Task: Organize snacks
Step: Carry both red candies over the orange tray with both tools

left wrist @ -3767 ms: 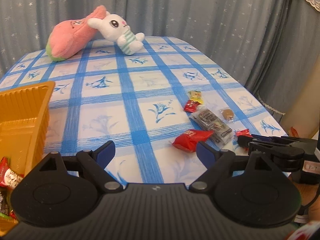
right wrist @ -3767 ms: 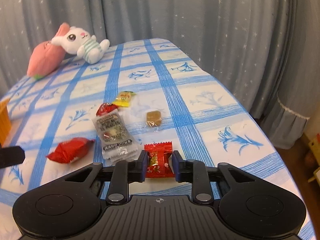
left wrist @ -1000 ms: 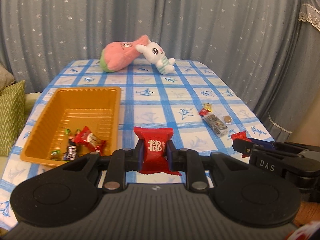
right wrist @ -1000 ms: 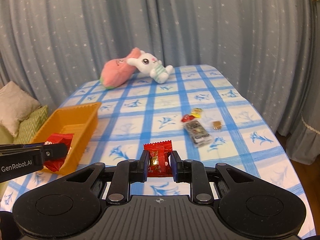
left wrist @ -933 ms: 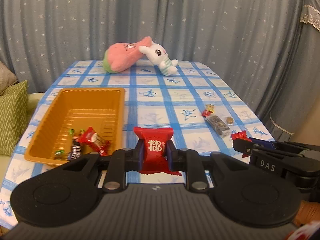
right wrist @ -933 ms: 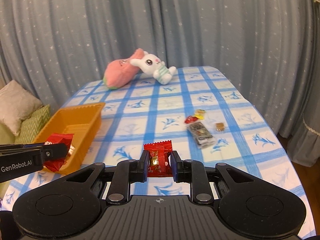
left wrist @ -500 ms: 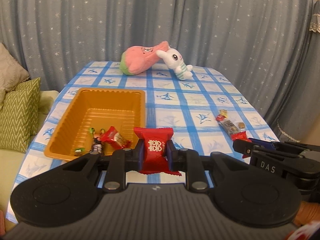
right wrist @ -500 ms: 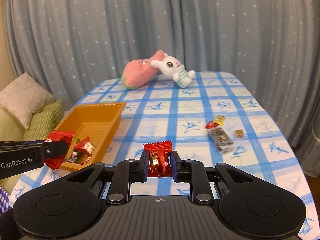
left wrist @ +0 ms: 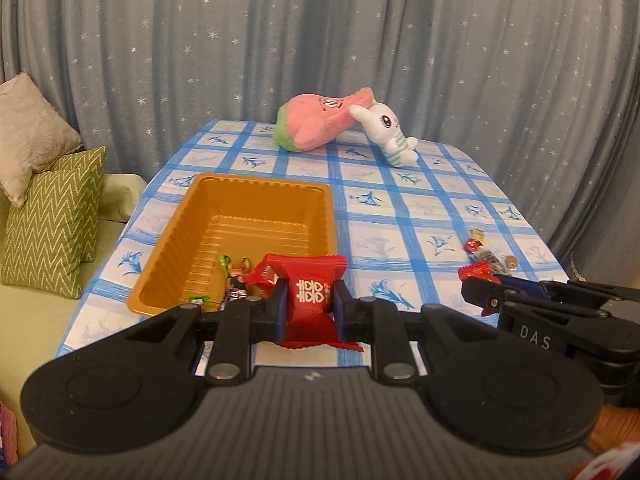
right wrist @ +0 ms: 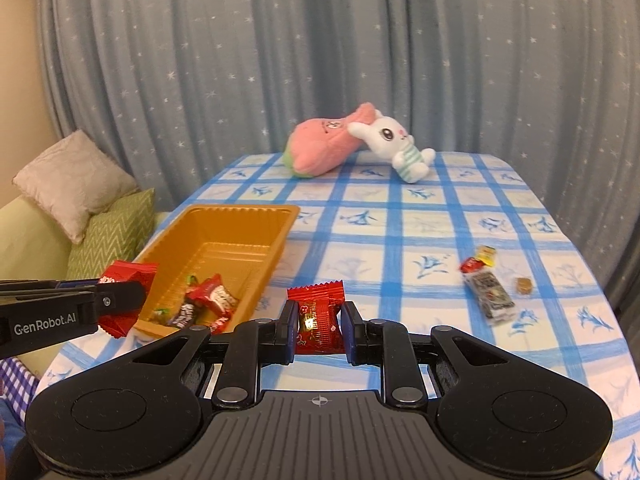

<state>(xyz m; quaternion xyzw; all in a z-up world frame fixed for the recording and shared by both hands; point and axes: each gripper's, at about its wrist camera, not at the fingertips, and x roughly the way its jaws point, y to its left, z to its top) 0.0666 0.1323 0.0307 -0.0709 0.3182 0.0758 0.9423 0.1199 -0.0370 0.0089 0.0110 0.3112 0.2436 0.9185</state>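
My left gripper (left wrist: 310, 306) is shut on a large red snack packet (left wrist: 310, 292) with white characters, held in the air near the front right corner of the orange tray (left wrist: 256, 196). In the right wrist view that packet (right wrist: 128, 276) hangs at the tray's (right wrist: 240, 216) near left edge. My right gripper (right wrist: 319, 322) is shut on a small red candy packet (right wrist: 319, 320), over the tablecloth just right of the tray. Several wrapped snacks (right wrist: 208, 300) lie in the tray's near end. Loose snacks (right wrist: 486, 288) remain on the cloth at the right.
A pink plush (right wrist: 320, 146) and a white rabbit plush (right wrist: 400, 140) lie at the table's far end. The blue-checked tablecloth (right wrist: 400, 240) covers the table. A sofa with green and beige cushions (right wrist: 108, 236) stands left of the table. Grey starred curtains hang behind.
Both grippers have swung left with their packets held; the tray has slid toward the centre of both views and the loose snacks toward the right.
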